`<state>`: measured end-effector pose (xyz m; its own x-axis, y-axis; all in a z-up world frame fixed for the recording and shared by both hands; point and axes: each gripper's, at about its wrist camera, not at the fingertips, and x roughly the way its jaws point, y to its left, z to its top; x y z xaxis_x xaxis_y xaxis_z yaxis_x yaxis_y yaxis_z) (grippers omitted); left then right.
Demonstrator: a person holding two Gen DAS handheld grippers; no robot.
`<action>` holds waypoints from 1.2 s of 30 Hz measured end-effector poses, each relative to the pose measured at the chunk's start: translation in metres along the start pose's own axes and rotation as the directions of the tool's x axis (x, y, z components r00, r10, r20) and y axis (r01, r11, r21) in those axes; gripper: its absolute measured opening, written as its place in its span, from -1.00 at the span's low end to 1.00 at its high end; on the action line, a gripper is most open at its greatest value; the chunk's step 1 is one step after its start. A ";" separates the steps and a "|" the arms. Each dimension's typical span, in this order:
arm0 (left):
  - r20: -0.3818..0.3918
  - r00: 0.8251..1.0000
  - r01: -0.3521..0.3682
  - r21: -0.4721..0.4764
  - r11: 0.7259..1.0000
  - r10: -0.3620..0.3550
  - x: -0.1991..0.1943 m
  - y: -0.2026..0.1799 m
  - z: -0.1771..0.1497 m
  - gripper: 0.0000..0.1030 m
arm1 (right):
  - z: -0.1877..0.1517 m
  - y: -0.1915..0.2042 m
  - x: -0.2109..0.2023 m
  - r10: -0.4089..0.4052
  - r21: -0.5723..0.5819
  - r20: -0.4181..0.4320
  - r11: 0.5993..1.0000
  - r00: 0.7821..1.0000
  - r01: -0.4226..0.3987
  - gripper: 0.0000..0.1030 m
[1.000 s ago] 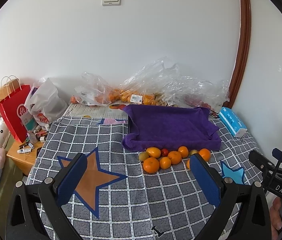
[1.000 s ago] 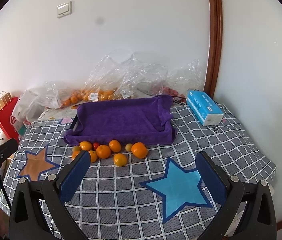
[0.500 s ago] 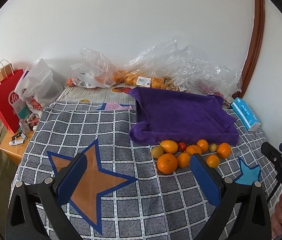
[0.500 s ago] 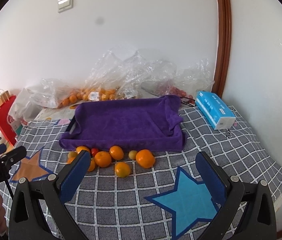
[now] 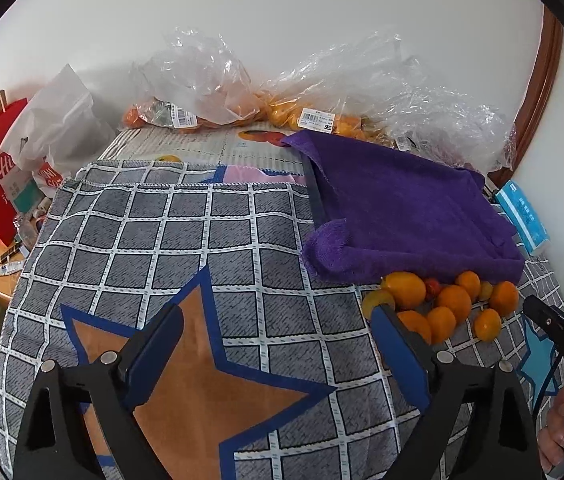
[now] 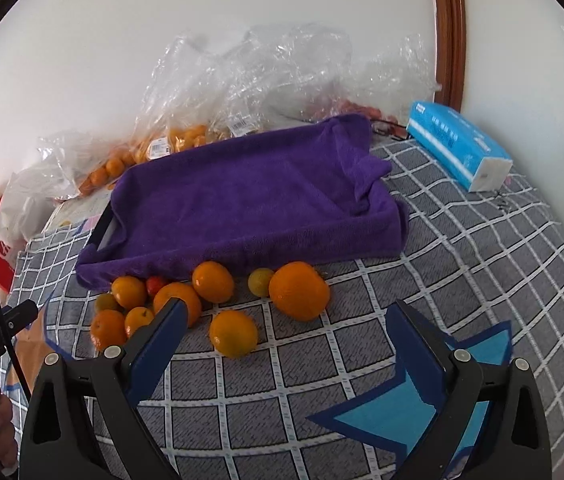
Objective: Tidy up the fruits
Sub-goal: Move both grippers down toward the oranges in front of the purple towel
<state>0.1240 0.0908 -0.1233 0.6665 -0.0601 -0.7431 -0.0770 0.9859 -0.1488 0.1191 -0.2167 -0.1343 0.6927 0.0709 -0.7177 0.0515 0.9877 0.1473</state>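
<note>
The cloth-covered tray (image 6: 242, 200) sits mid-frame on the table (image 6: 481, 264), with the fruits (image 6: 218, 304) in a cluster just before its near edge, toward lower left. Behind the tray, plastic bags (image 6: 242, 80) lie against the wall. The tissue box (image 6: 457, 148) lies at the tray's upper right.

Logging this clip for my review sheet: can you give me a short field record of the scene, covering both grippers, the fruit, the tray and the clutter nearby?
left gripper: jaws wide open, empty, above the grey checked tablecloth
right gripper: jaws wide open, empty, facing the fruit
loose fruit: oranges, small yellow-green fruits and one small red fruit, clustered on the cloth against the tray's near edge
tray lined with purple towel: no fruit in it
clear plastic bags of oranges: behind the tray, by the wall
blue tissue pack: right of the tray
</note>
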 end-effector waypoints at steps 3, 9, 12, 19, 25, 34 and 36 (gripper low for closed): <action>-0.012 1.000 0.029 -0.006 1.000 -0.029 0.008 0.005 0.003 0.67 | 0.000 0.003 0.012 -0.013 0.004 -0.016 1.000 1.000 0.013 0.76; -0.014 0.998 0.064 0.019 0.998 -0.064 0.016 0.005 0.002 0.53 | -0.001 0.015 0.031 -0.023 -0.024 -0.047 0.999 0.999 0.022 0.55; -0.002 0.998 0.067 0.044 0.997 -0.066 0.016 0.001 0.001 0.51 | -0.001 0.019 0.039 -0.026 -0.045 -0.060 0.999 0.998 0.024 0.43; 0.007 0.996 0.089 0.097 0.991 -0.090 0.014 -0.008 -0.001 0.50 | -0.002 0.028 0.048 -0.096 -0.101 -0.051 0.991 0.994 0.090 0.41; 0.000 0.993 0.117 0.076 0.990 -0.117 0.015 -0.004 -0.001 0.50 | 0.001 0.022 0.051 -0.101 -0.092 -0.056 0.991 0.993 0.095 0.41; -0.012 0.992 0.128 0.055 0.990 -0.127 0.018 -0.001 -0.002 0.28 | 0.004 0.018 0.056 -0.093 -0.095 -0.066 0.992 0.994 0.086 0.53; -0.015 0.991 0.131 0.055 0.990 -0.131 0.018 -0.002 -0.002 0.19 | 0.004 0.017 0.056 -0.081 -0.095 -0.067 0.993 0.994 0.074 0.52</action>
<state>0.1349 0.0879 -0.1375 0.6595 -0.1907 -0.7271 0.0520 0.9765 -0.2089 0.1615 -0.1967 -0.1692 0.6365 -0.0002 -0.7713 0.0342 0.9990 0.0280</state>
